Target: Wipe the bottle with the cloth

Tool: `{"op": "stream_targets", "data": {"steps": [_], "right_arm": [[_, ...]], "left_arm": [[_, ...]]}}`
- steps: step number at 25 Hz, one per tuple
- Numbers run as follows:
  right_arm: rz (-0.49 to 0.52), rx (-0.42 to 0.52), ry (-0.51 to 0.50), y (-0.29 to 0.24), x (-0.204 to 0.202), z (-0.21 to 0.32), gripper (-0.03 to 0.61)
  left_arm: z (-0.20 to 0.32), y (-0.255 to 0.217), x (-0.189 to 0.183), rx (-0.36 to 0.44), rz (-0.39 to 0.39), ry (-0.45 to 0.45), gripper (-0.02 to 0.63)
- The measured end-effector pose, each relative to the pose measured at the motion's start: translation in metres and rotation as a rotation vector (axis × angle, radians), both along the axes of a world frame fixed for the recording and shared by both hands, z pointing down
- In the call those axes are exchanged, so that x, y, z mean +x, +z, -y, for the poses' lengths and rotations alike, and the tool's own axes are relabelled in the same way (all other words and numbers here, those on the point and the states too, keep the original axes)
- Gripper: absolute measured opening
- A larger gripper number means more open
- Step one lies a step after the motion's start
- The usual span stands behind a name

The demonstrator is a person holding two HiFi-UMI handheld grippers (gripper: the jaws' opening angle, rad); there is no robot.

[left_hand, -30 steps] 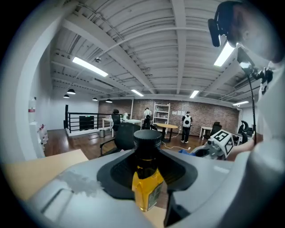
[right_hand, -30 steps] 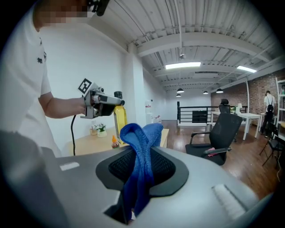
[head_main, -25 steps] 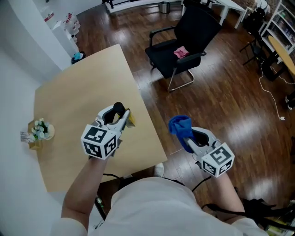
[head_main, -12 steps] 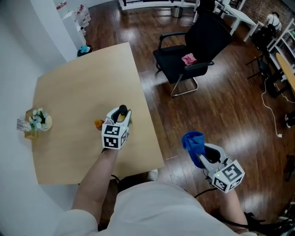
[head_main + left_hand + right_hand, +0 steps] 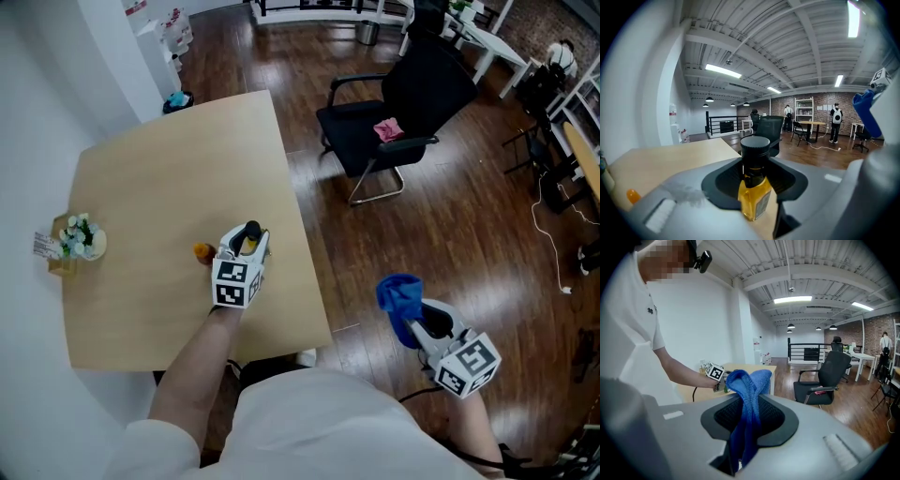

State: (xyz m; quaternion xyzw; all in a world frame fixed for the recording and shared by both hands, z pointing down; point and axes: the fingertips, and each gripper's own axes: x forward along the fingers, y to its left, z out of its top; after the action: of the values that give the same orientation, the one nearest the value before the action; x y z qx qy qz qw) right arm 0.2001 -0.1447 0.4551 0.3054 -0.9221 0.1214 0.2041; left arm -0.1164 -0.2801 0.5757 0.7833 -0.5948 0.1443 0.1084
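A small bottle of amber liquid with a black cap stands on the wooden table near its right edge. My left gripper is around it and its jaws are opening. In the left gripper view the bottle stands upright between the jaws of that gripper, with a thin strip of table showing on its right side. Off the table to the right, my right gripper is shut on a blue cloth above the floor. In the right gripper view the cloth hangs bunched between the jaws.
A small orange object lies on the table just left of the bottle. A pot of flowers sits at the table's left edge. A black office chair with a pink rag stands on the wood floor beyond.
The left gripper moved forward and down with the bottle onto the table beside the orange object. The right gripper with the cloth drew back and to the right, away from the table.
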Motion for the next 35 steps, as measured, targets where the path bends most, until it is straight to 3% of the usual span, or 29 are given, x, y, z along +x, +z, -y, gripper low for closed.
{"op": "stream_targets", "data": {"steps": [6,11,17,23,27,32,35], "right_arm": [[0.036,0.008,-0.032,0.0,-0.019,0.0,0.092],[0.09,0.004,-0.07,0.007,-0.046,-0.007,0.092],[0.163,-0.037,-0.139,0.026,-0.091,-0.028,0.092],[0.177,-0.015,-0.162,0.025,-0.131,-0.056,0.092],[0.153,0.013,-0.135,0.017,-0.154,-0.089,0.092],[0.149,0.041,-0.054,0.009,-0.197,-0.146,0.092],[0.178,0.025,0.006,0.006,-0.224,-0.187,0.092]], "left_arm": [[-0.013,-0.009,-0.004,-0.015,0.036,0.026,0.199],[-0.063,-0.027,-0.009,-0.022,0.053,0.05,0.199],[-0.162,-0.014,-0.021,-0.166,0.101,0.08,0.198],[-0.246,0.005,-0.041,-0.274,0.22,0.22,0.178],[-0.295,0.012,-0.063,-0.291,0.187,0.271,0.169],[-0.352,0.013,-0.105,-0.251,0.148,0.336,0.169],[-0.386,0.004,-0.142,-0.273,-0.039,0.319,0.169]]}}
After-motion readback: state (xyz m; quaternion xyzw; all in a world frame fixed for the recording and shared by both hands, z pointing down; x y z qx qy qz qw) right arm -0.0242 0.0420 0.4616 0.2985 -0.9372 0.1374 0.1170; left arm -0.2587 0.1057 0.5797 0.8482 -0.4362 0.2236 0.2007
